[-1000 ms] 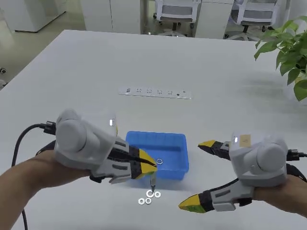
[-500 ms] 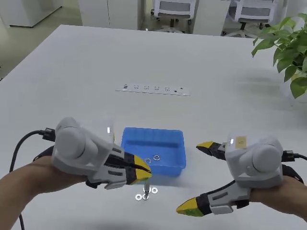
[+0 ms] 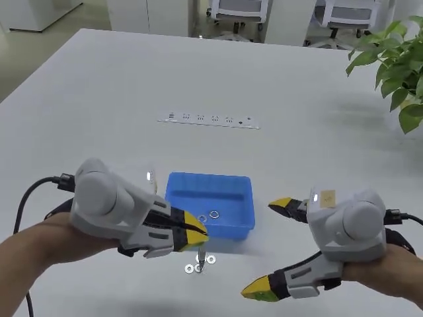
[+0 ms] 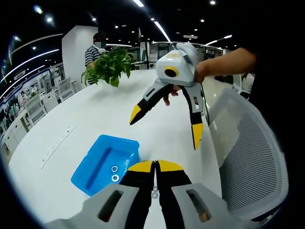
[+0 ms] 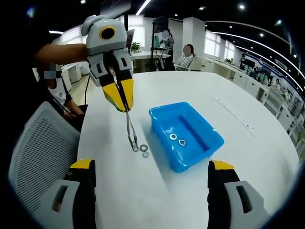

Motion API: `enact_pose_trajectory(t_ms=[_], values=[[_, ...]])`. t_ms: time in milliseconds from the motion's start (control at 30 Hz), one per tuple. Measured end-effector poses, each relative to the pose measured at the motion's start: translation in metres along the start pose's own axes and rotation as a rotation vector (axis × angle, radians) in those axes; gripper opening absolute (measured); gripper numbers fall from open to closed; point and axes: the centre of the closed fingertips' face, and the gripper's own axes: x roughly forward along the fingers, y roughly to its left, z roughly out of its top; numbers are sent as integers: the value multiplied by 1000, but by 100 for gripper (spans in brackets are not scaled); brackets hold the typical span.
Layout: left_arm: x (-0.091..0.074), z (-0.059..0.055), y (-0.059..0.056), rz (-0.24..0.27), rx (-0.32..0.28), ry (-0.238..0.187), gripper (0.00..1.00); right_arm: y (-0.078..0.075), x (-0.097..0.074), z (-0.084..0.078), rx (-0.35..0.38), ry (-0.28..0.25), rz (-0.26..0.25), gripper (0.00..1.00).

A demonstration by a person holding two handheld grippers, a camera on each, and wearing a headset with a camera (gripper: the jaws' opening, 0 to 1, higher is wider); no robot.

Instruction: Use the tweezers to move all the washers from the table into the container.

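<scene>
My left gripper (image 3: 201,232) is shut on thin metal tweezers (image 3: 200,252), which point down at the table just in front of the blue container (image 3: 225,228). Three small washers (image 3: 198,267) lie around the tweezers' tips; in the right gripper view the tips touch one washer (image 5: 135,149), with two more (image 5: 144,151) beside it. Two washers (image 3: 213,215) lie inside the container, also seen in the left gripper view (image 4: 115,173). My right gripper (image 3: 266,246) hovers wide open to the right of the container, holding nothing.
A white power strip (image 3: 206,119) lies farther back on the white table (image 3: 99,92). A leafy plant (image 3: 396,59) stands at the back right. Office chairs (image 3: 241,13) stand past the far edge. A mesh chair (image 5: 38,148) is at the near edge.
The head camera shifted. The left gripper with the tweezers came slightly lower, its tips now among the washers. The right gripper stays open at about the same spot.
</scene>
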Motion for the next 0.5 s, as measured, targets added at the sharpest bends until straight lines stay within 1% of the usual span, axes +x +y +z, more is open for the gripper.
enact_pose_trajectory(t_ms=[200, 333, 367, 500], values=[[0, -2, -1, -4, -5, 8, 6, 1, 2, 2, -3, -2, 6, 99], [1, -6, -1, -3, -6, 15, 6, 2, 3, 1, -7, 1, 11, 98], [1, -5, -2, -3, -10, 5, 6, 3, 3, 1, -9, 0, 14, 98], [1, -5, -2, -3, -10, 6, 6, 5, 4, 3, -16, -4, 24, 96]])
